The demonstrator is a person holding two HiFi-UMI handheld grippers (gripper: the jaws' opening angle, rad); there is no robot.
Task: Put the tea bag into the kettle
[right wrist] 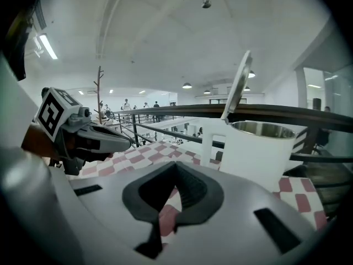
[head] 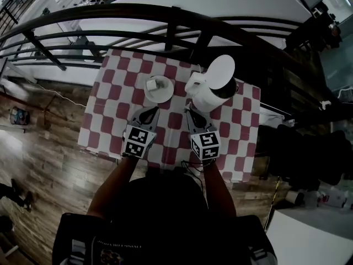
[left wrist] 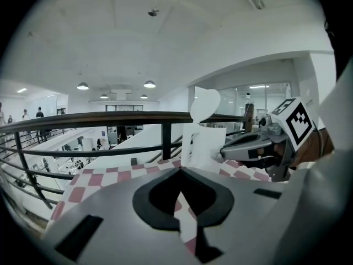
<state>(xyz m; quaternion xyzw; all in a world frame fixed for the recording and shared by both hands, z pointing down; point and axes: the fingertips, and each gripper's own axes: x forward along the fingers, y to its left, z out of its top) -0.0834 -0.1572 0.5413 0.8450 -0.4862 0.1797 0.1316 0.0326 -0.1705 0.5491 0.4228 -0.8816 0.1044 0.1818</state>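
The tea bag is, as far as I can judge, the small pale lump lying in the white dish just left of the kettle; it is too small to be sure. The kettle stands on the checked table with its lid hinged up and its steel mouth open. No view looks down into it, so what it holds is unknown.

By my reading the task is barely begun. The lid is already up, but picking up the bag and dropping it into the kettle are both left.

The 2 hand-held grippers sit on the person's side of the kettle, side by side at the ends of 2 outstretched forearms. The left hand-held gripper is near the dish, left of the kettle. The right hand-held gripper is just short of the kettle's base. Both are clenched, jaw tips together, with nothing between them. Each points forward and somewhat down, toward the kettle and the railing beyond it.
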